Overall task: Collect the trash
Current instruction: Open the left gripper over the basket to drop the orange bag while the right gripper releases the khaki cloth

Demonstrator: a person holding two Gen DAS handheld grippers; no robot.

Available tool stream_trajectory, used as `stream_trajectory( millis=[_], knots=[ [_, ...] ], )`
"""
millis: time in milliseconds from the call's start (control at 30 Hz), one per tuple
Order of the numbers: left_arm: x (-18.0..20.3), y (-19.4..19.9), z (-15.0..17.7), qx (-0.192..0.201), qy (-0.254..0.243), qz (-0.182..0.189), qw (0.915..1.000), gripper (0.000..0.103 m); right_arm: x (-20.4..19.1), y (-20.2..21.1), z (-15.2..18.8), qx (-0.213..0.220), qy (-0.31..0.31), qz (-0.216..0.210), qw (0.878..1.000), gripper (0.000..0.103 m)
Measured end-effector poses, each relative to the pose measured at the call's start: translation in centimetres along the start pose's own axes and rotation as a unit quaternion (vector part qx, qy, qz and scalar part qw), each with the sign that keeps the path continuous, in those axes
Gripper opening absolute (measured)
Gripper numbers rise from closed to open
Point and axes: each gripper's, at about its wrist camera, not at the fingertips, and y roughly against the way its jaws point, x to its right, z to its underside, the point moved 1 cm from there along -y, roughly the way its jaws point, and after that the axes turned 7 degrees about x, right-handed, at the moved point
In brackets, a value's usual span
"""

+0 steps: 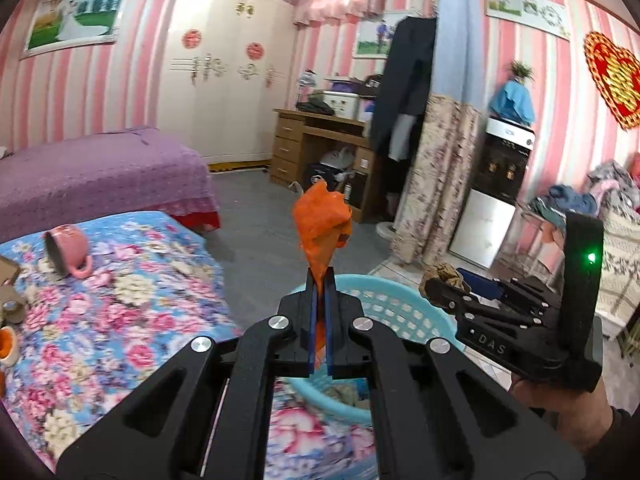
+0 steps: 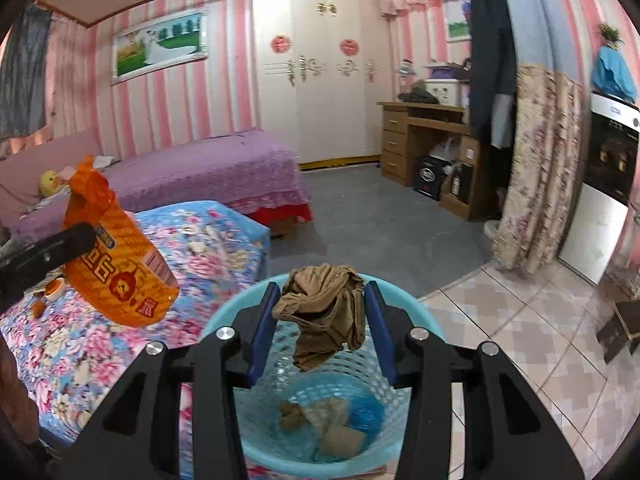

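My left gripper [image 1: 319, 280] is shut on an orange snack bag [image 1: 322, 220], held up beside the light blue mesh basket [image 1: 396, 312]. The bag also shows in the right wrist view [image 2: 116, 264], left of the basket [image 2: 416, 320]. My right gripper [image 2: 320, 300] holds a crumpled brown paper wad [image 2: 324, 316] between its blue fingers, directly above the basket's opening. The right gripper shows in the left wrist view [image 1: 436, 284] at right with the wad [image 1: 444, 274] at its tip. Brown wads and blue plastic [image 2: 332, 424] lie in the basket's bottom.
A floral-covered table [image 1: 120, 300] carries a tipped pink mug [image 1: 68, 248], a tape roll [image 1: 12, 304] and a small orange-filled cup [image 1: 6, 346]. A purple bed [image 2: 200, 176], wooden desk [image 2: 424, 136] and floral curtain [image 2: 536, 168] stand beyond.
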Motion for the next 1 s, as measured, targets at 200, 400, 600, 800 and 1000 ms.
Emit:
stream_trajectory(
  millis=[200, 400, 600, 800, 1000],
  knots=[
    [1.3, -2.9, 1.2, -0.007, 0.004, 0.016, 0.9999, 0.001, 2.3, -0.5, 0.8, -0.014, -0.006, 0.012, 1.0, 0.044],
    [1.4, -5.6, 3.2, -0.028, 0.015, 0.026, 0.9991, 0.001, 3.8, -0.7, 1.3, -0.02, -0.011, 0.025, 0.999, 0.044],
    [0.5, -6.9, 3.7, -0.034, 0.066, 0.082, 0.9939, 0.001, 4.5, -1.2, 1.7, -0.021, -0.026, 0.033, 0.999, 0.044],
    [0.7, -8.8, 5.1, -0.074, 0.059, 0.061, 0.9937, 0.061, 3.7, -1.6, 2.2, -0.027, -0.024, 0.022, 0.999, 0.044],
    [0.2, -8.0, 4.9, -0.056, 0.059, 0.034, 0.9961, 0.069, 2.9, -1.8, 2.6, -0.033, -0.02, 0.015, 0.999, 0.044]
  ],
)
